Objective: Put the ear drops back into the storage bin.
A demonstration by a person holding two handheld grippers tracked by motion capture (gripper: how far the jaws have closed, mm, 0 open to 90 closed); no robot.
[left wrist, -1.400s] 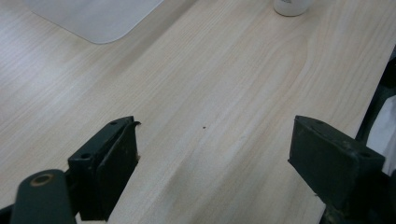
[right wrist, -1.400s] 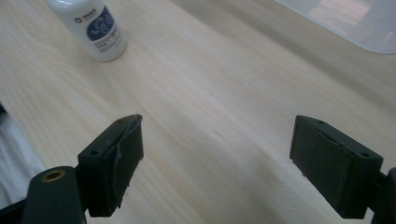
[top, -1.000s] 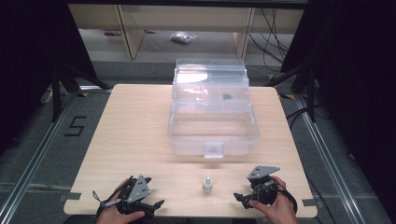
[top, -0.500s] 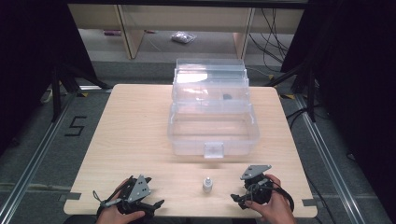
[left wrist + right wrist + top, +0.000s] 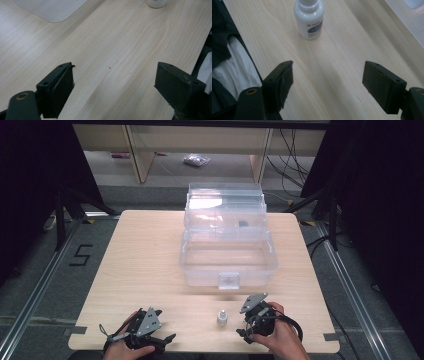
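Observation:
A small white bottle (image 5: 221, 318) with a blue label stands upright on the wooden table (image 5: 145, 255) near its front edge. In the right gripper view the bottle (image 5: 309, 20) is ahead of my right gripper (image 5: 328, 70) and left of centre, not between the jaws, which are open and empty. In the high view my right gripper (image 5: 248, 326) sits just right of the bottle, held by a hand. My left gripper (image 5: 159, 339) rests at the front left, open over bare wood (image 5: 115, 75). The bottle's base (image 5: 156, 3) shows at the top of the left gripper view.
A clear plastic box (image 5: 227, 257) with its lid tipped back stands mid-table, behind the bottle, with a latch tab on its front wall. Its corner (image 5: 51, 10) shows far off in the left gripper view. Black frame posts and cables flank the table.
My right gripper has moved left along the front edge, closer to the bottle. The left gripper and the bottle have stayed put.

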